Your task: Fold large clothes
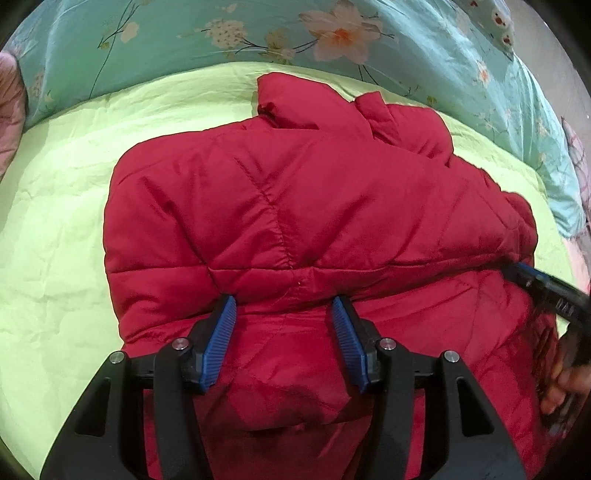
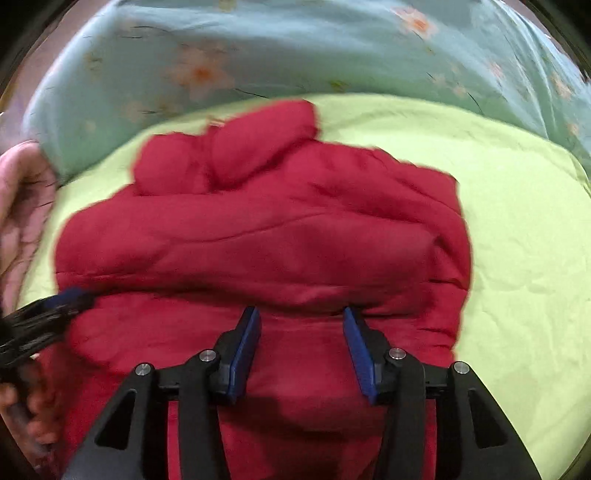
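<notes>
A red padded jacket (image 1: 295,206) lies bunched in the middle of a bed, on a lime-green sheet (image 1: 55,229), its far half doubled back over the near half so that a thick fold line runs across it from side to side. A pink cloth (image 1: 11,107) sits at the far left edge of the bed, and a teal floral quilt (image 1: 184,33) is banked along the head behind the jacket.

The left tool (image 1: 284,310) hovers over the near edge of that fold with its blue pads spread; fabric lies below and between them, but neither pad presses on it. To its right, the right tool (image 2: 301,321) stands the same way at the same fold line, jaws apart and nothing pinched, with the picture blurred by motion. A hand (image 1: 565,384) gripping the right tool's handle shows at the edge of the left view.

By the look of it, the work is well along: the sleeves appear tucked in, though that is hard to confirm, the collar end (image 1: 291,96) rests on top at the far side, and the body has been folded over once. What seems left is to flatten the puffy bundle, perhaps fold it once more, and square its uneven right edge.
</notes>
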